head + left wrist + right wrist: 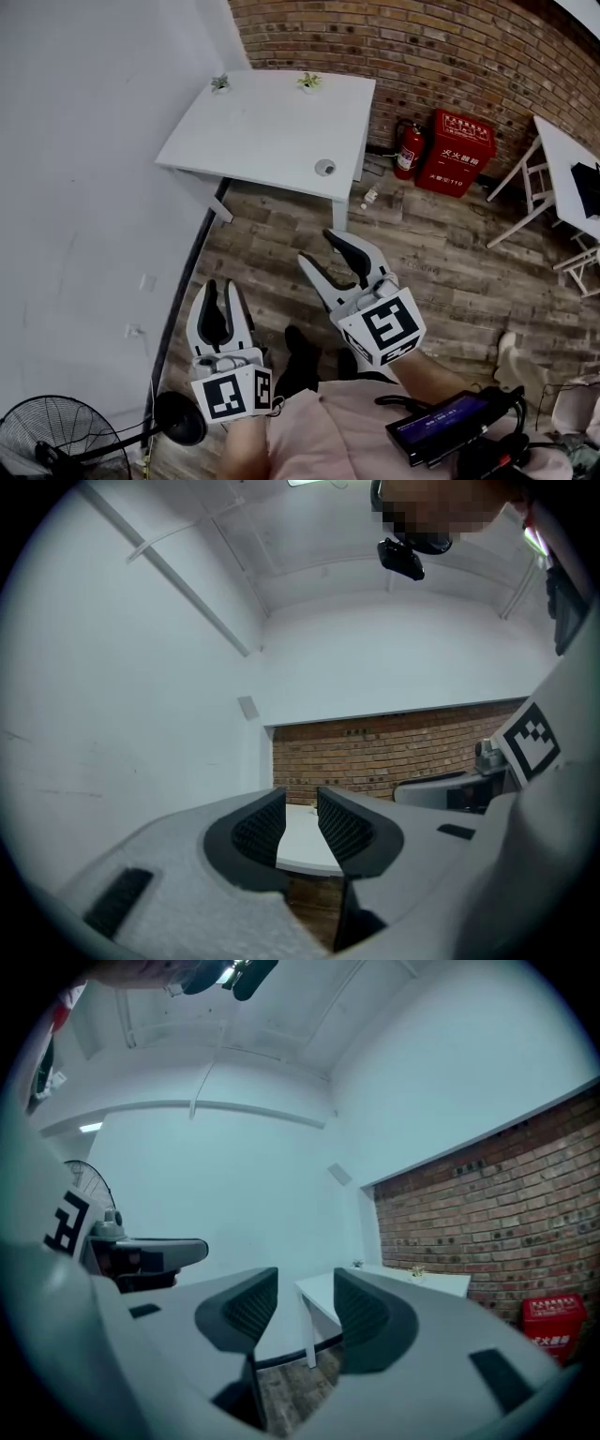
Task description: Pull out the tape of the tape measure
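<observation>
Holds both grippers level above the wooden floor (pixel 450 262), well short of the white table (pixel 262 122) by the far wall. Has the left gripper (pixel 220 284) at near left, jaws slightly spread, nothing between them. Has the right gripper (pixel 319 246) just beside it, spread wider, also empty. Finds a small round grey thing, apparently the tape measure (pixel 325 168), near the table's near right corner.

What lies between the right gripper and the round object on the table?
Head view: only wooden floor and bare table between right gripper and round object.
</observation>
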Action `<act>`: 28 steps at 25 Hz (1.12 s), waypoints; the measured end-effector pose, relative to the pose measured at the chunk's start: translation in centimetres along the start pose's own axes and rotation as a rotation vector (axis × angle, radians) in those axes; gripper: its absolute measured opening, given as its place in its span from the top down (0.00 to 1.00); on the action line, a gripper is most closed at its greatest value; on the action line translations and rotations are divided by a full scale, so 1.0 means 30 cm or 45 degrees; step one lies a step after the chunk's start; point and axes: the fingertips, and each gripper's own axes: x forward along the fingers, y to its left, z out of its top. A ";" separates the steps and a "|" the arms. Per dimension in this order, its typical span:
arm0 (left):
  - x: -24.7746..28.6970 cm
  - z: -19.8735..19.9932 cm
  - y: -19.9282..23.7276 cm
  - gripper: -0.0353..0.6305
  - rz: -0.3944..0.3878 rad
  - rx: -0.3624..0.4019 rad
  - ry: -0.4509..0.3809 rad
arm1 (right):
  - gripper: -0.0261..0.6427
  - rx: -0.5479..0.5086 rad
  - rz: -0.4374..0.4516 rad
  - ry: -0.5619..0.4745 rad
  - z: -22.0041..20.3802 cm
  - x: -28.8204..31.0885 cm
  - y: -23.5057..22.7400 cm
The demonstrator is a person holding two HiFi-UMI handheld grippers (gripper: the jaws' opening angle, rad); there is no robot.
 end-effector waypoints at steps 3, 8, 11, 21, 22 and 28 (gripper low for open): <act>0.034 -0.031 0.038 0.74 -0.005 -0.010 0.018 | 0.67 0.003 0.003 0.018 -0.022 0.058 -0.003; 0.140 -0.106 0.135 0.74 -0.011 -0.041 0.054 | 0.68 0.005 -0.012 0.066 -0.070 0.203 -0.022; 0.236 -0.144 0.216 0.74 -0.021 -0.061 0.065 | 0.68 -0.005 -0.023 0.086 -0.089 0.324 -0.035; 0.589 -0.157 0.538 0.74 -0.075 -0.086 0.064 | 0.70 -0.029 -0.091 0.106 -0.061 0.793 -0.077; 0.619 -0.155 0.566 0.74 -0.079 -0.088 0.060 | 0.70 -0.035 -0.096 0.104 -0.053 0.832 -0.080; 0.764 -0.125 0.680 0.74 -0.135 -0.088 0.032 | 0.71 -0.058 -0.157 0.076 0.011 0.999 -0.104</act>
